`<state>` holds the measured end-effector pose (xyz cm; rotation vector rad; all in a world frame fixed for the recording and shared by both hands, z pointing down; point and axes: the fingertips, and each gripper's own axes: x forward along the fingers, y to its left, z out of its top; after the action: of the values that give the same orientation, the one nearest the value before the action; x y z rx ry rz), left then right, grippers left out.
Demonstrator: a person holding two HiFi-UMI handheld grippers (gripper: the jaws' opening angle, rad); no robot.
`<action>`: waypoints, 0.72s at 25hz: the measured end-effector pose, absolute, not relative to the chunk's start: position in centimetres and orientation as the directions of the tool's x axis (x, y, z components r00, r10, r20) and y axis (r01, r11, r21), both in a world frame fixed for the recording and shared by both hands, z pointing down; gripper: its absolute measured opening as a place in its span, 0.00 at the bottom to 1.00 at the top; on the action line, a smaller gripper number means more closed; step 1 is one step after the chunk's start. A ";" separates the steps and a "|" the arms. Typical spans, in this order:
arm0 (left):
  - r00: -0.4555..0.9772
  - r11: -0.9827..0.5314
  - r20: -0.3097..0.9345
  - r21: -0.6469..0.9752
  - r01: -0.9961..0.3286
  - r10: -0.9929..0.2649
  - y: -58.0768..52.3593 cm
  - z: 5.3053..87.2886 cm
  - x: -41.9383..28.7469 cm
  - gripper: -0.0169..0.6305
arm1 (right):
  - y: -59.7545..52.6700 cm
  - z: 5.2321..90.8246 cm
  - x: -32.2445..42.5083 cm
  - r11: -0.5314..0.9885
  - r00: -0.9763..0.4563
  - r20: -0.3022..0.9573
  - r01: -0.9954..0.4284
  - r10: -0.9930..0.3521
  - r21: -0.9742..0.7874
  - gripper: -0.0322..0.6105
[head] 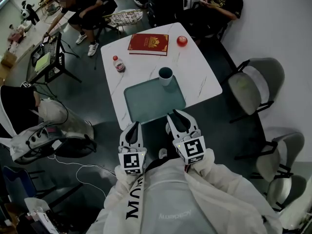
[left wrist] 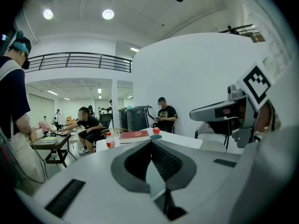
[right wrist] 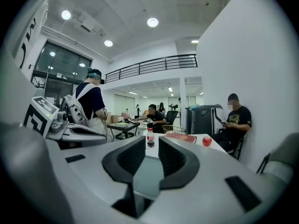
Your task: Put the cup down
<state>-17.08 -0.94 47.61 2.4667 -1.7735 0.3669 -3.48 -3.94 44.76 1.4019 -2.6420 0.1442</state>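
Now | left gripper (left wrist: 150,143): jaws together, empty | right gripper (right wrist: 151,141): narrow gap, empty | cup (head: 165,75) apart from both

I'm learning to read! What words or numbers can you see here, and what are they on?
"MOV": black letters on the white jacket; the rest is unclear.
Grey print on the jacket: too faint to read.
Red book and bottle label: too small to read.
Marker cubes: square patterns, no words.

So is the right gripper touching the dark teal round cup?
Apart. Head view: the right gripper hangs by the table's near edge, the whole teal tray between it and the cup.
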 end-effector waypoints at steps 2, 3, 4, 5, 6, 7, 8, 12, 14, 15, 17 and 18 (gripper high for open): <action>0.308 -0.332 0.235 -0.070 -0.941 -0.922 -0.2 47.4 -17.0 0.04 | -3.1 44.9 -3.3 0.551 -0.545 0.187 -0.834 -0.817 -0.020 0.16; 0.311 -0.334 0.233 -0.069 -0.940 -0.921 0.2 47.3 -16.9 0.04 | -2.6 45.0 -3.2 0.545 -0.538 0.191 -0.838 -0.821 -0.017 0.14; 0.313 -0.337 0.233 -0.069 -0.939 -0.921 0.5 47.3 -16.8 0.04 | -2.2 45.0 -3.0 0.539 -0.531 0.194 -0.842 -0.825 -0.014 0.11; 0.315 -0.338 0.233 -0.068 -0.939 -0.920 0.7 47.3 -16.7 0.04 | -1.8 45.1 -2.8 0.534 -0.525 0.198 -0.846 -0.828 -0.012 0.09; 0.316 -0.340 0.234 -0.066 -0.938 -0.919 1.0 47.3 -16.6 0.04 | -1.5 45.1 -2.6 0.530 -0.522 0.202 -0.848 -0.829 -0.013 0.09; 0.318 -0.341 0.235 -0.064 -0.938 -0.919 1.2 47.3 -16.4 0.04 | -1.2 45.2 -2.4 0.528 -0.520 0.207 -0.849 -0.829 -0.015 0.09; 0.320 -0.343 0.234 -0.062 -0.937 -0.918 1.4 47.2 -16.3 0.04 | -1.0 45.3 -2.3 0.526 -0.517 0.214 -0.850 -0.829 -0.017 0.08; 0.330 -0.352 0.227 -0.062 -0.934 -0.916 1.8 46.5 -15.7 0.04 | -0.6 45.4 -1.8 0.523 -0.513 0.231 -0.852 -0.827 -0.019 0.06; 0.330 -0.352 0.225 -0.062 -0.934 -0.917 1.8 46.3 -15.5 0.04 | -0.6 45.4 -1.6 0.524 -0.515 0.232 -0.851 -0.825 -0.024 0.06; 0.329 -0.350 0.225 -0.061 -0.935 -0.917 1.8 46.3 -15.5 0.04 | -0.5 45.4 -1.6 0.525 -0.517 0.232 -0.850 -0.824 -0.027 0.06; 0.323 -0.343 0.227 -0.056 -0.938 -0.919 1.8 46.1 -15.6 0.04 | -0.5 45.4 -1.8 0.530 -0.523 0.235 -0.847 -0.819 -0.037 0.06; 0.321 -0.341 0.229 -0.054 -0.939 -0.919 1.8 46.0 -15.7 0.04 | -0.5 45.4 -2.0 0.533 -0.527 0.237 -0.845 -0.816 -0.044 0.06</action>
<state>-15.66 1.79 45.98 2.4796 -1.7494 0.3356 -1.97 -0.55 45.36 1.4152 -2.5824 0.2278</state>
